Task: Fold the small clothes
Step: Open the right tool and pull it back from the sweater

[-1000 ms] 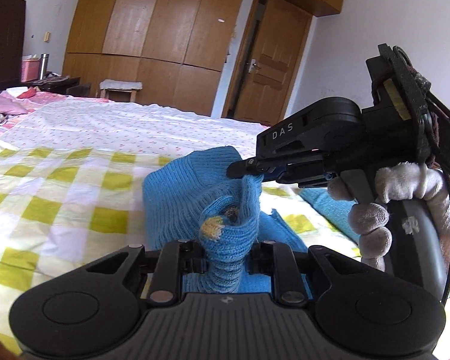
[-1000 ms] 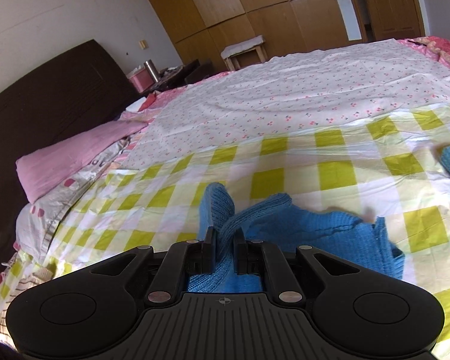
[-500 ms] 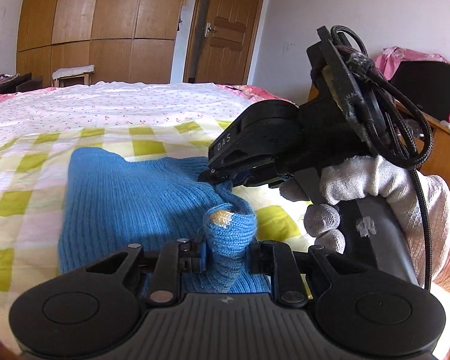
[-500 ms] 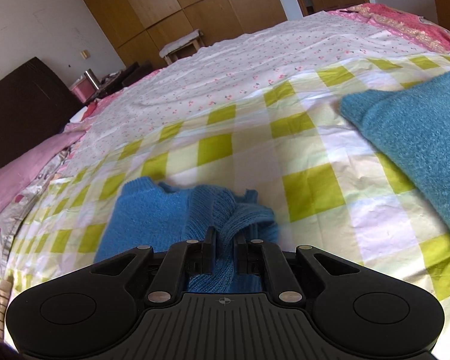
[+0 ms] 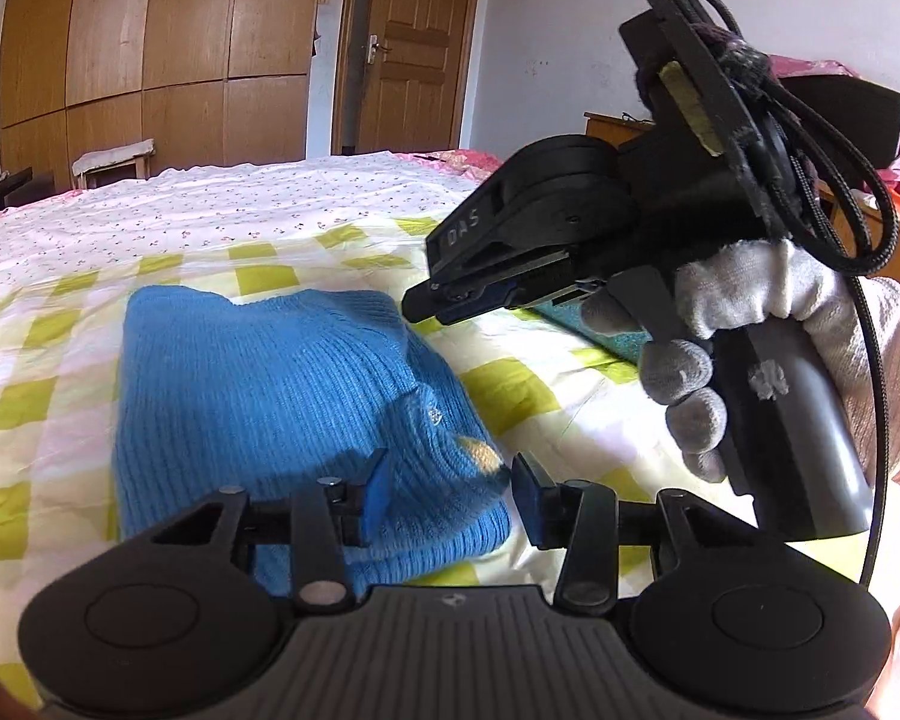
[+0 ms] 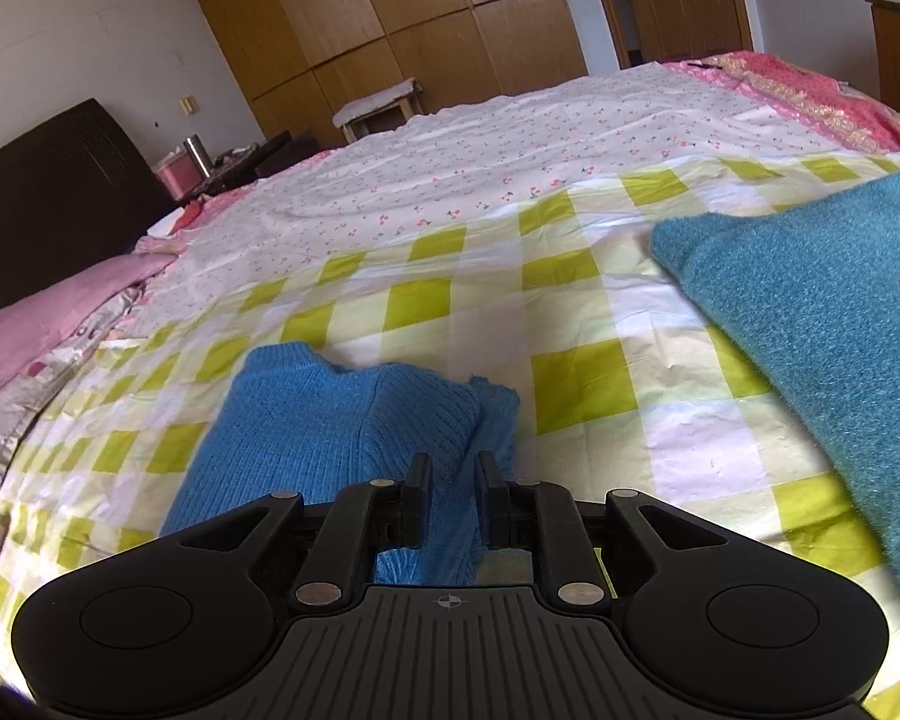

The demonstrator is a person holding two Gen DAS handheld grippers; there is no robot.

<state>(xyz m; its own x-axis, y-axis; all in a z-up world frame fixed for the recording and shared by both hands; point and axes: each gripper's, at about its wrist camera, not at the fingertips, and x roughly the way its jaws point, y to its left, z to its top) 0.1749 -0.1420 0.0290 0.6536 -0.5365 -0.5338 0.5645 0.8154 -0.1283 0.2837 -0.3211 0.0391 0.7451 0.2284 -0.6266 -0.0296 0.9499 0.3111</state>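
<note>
A small blue knitted sweater (image 5: 282, 384) lies folded on the yellow-checked bedsheet (image 5: 540, 390); it also shows in the right wrist view (image 6: 342, 426). My left gripper (image 5: 450, 483) is open just above the sweater's near edge and holds nothing. My right gripper (image 6: 455, 495) hangs over the sweater's right edge with its jaws slightly apart; the fabric lies below them, not pinched. In the left wrist view the right gripper (image 5: 417, 309) floats clear of the sweater, to its right, held by a gloved hand (image 5: 750, 324).
A teal knitted garment (image 6: 822, 300) lies on the bed to the right. A pink pillow (image 6: 48, 318) and dark headboard (image 6: 48, 186) are at the left. A wooden wardrobe (image 5: 150, 48), a door (image 5: 414, 54) and a stool (image 5: 114, 159) stand beyond the bed.
Both grippers let go of the sweater. It dropped flat and folded onto the sheet. The left jaws opened wide and the right gripper lifted off to the right.
</note>
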